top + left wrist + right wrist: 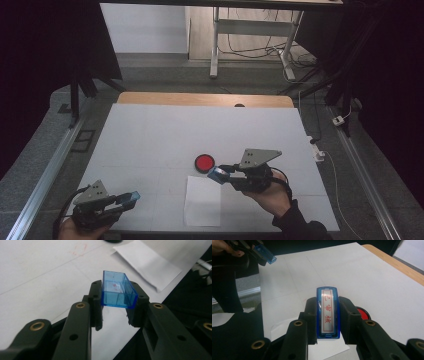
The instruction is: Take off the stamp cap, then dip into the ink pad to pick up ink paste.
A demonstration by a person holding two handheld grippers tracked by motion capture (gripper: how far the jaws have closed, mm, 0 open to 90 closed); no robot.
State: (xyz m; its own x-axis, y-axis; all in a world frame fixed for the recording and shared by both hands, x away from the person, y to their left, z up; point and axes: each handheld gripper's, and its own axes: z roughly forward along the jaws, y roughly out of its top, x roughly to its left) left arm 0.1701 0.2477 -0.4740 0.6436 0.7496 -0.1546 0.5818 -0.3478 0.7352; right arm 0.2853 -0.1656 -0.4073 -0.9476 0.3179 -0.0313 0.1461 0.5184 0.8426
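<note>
My right gripper (327,317) pinches the stamp (327,313), its jaws pressed on the long blue sides, the face with red characters inside a red frame turned up toward me. In the high view it hangs right of centre in the frame, just above the top edge of the white paper (202,201) and just right of the red ink pad (204,162). My left gripper (117,307) clamps the clear blue cap (117,291), a hollow, open-ended rectangular shell, at the lower left of the high view, well apart from the stamp.

As I judge it, the step is inking or pressing the bared stamp. To do it well I should turn the face squarely downward, keep it level so that all the characters meet the surface at once, and press straight down without sliding. I should hold the cap aside, clear of the sheet.
</note>
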